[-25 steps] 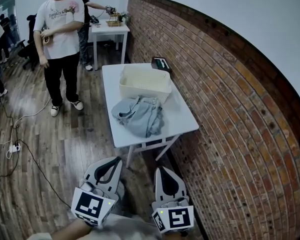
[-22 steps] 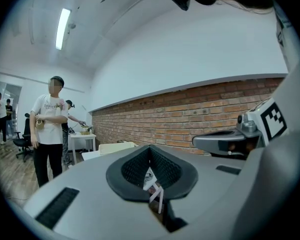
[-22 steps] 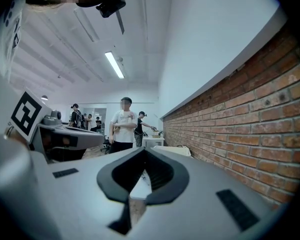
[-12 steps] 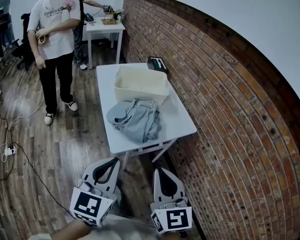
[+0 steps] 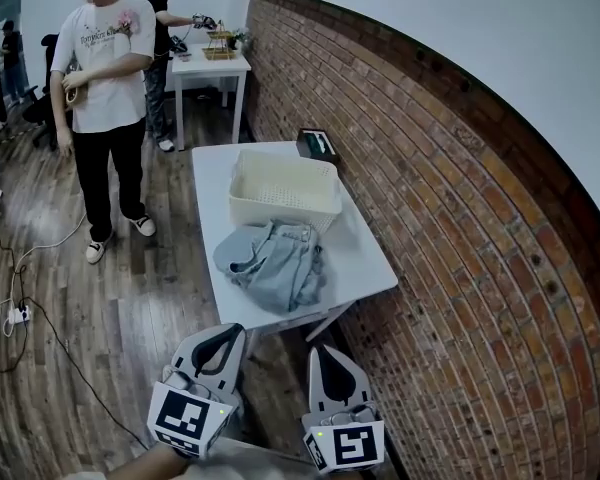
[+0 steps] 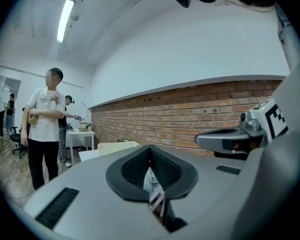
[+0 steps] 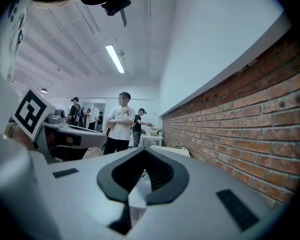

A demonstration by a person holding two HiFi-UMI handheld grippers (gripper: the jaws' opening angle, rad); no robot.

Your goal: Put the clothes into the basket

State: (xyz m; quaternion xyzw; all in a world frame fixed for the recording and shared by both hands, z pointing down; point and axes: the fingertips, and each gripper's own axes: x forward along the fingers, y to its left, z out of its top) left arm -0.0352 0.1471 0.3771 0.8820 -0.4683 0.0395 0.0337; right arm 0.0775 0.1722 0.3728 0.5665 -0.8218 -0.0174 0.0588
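Both claws are pressed together and carry nothing: the left gripper (image 5: 223, 337) and the right gripper (image 5: 326, 354) are held side by side, low and close to the person's body, pointing roughly level toward the table (image 5: 358, 253). Their own views show the dark pads meeting with only background behind them. Compared with a second ago, the near edge of the table sits closer to the claw tips, so the person looks to have walked both tools forward. I'd say this is still the approach, and nothing has been picked up yet. The clothes (image 5: 272, 264), a crumpled pale-blue bundle, lie on the near half of the table, and their far edge is right up against the near wall of the basket (image 5: 280, 208). The basket is cream, open-topped and looks empty. A small dark box (image 5: 318, 144) sits just beyond it at the far end. The brick wall (image 5: 450, 228) runs along the right of the table, so there is little room on that side. On the left, a bystander in a white shirt (image 5: 105, 63) stands well apart from the table, and cables (image 5: 20, 313) trail over the wooden floor. Farther off, another person (image 5: 166, 18) works at a second table (image 5: 212, 65). Nothing stands between the claws and the clothes, but both must open before either can pinch the cloth.
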